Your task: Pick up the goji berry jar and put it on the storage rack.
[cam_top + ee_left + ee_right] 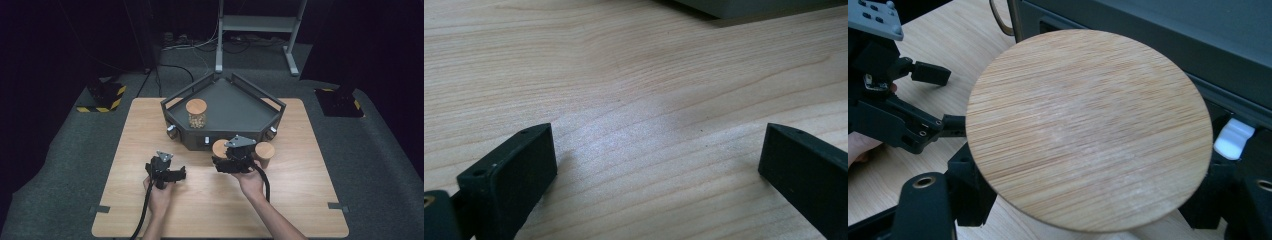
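Note:
A jar with a round wooden lid sits between the jaws of my right gripper, which is shut on it just below the lid. In the high view this jar is held close to the front wall of the dark grey tray, with the right gripper behind it. A second wooden-lidded jar stands on the table just to its right. A third jar, holding nuts, stands inside the tray at the left. My left gripper hovers open over bare tabletop, nothing between its jaws.
The left gripper is held at the table's front left, also seen from the right gripper view. The tray has raised walls and small knobs, one white. A metal stand and cables lie on the floor beyond the table.

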The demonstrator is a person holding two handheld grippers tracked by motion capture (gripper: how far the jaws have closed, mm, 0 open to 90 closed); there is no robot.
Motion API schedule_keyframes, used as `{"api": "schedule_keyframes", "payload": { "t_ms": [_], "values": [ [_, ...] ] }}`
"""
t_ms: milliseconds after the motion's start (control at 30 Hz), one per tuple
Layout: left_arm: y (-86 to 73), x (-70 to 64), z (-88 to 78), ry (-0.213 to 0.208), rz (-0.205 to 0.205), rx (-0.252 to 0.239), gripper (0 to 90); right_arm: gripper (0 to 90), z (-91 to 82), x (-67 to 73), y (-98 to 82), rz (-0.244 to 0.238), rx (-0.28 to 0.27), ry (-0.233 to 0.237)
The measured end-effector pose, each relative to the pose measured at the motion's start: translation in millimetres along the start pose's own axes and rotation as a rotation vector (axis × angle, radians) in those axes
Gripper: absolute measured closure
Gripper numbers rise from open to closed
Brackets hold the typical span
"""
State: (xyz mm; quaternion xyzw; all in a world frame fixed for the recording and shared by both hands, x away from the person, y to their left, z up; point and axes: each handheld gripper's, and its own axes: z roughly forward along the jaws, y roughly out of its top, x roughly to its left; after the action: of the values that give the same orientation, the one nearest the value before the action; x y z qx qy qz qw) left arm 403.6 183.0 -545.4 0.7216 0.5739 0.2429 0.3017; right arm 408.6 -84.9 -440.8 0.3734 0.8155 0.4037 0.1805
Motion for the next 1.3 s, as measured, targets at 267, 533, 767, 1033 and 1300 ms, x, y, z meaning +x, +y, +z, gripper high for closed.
{"api": "schedule_keyframes", "payload": {
  "t_ms": [267, 533, 767, 1033, 1300],
  "values": [
    [0.0, 0.0, 0.0, 0.0, 0.0, 0.0, 2.1, 25.5, -4.2, -3.0, 5.3, -0.009, 0.006, 0.002],
    [0.0, 0.0, 0.0, 0.0, 0.0, 0.0, 2.1, 25.5, -13.8, -8.4, 14.7, -0.007, -0.003, 0.001],
    [0.1, 0.0, 0.1, 0.0, 0.0, 0.0, 2.1, 25.6, -20.6, -13.7, 23.4, 0.002, -0.016, -0.003],
    [0.1, 0.0, 0.1, 0.0, 0.0, 0.0, 2.0, 25.6, -26.9, -17.3, 34.3, -0.003, -0.025, 0.001],
    [0.1, 0.0, 0.1, 0.0, 0.0, 0.0, 2.0, 25.6, -35.9, -23.6, 52.0, -0.003, -0.047, 0.001]
  ]
}}
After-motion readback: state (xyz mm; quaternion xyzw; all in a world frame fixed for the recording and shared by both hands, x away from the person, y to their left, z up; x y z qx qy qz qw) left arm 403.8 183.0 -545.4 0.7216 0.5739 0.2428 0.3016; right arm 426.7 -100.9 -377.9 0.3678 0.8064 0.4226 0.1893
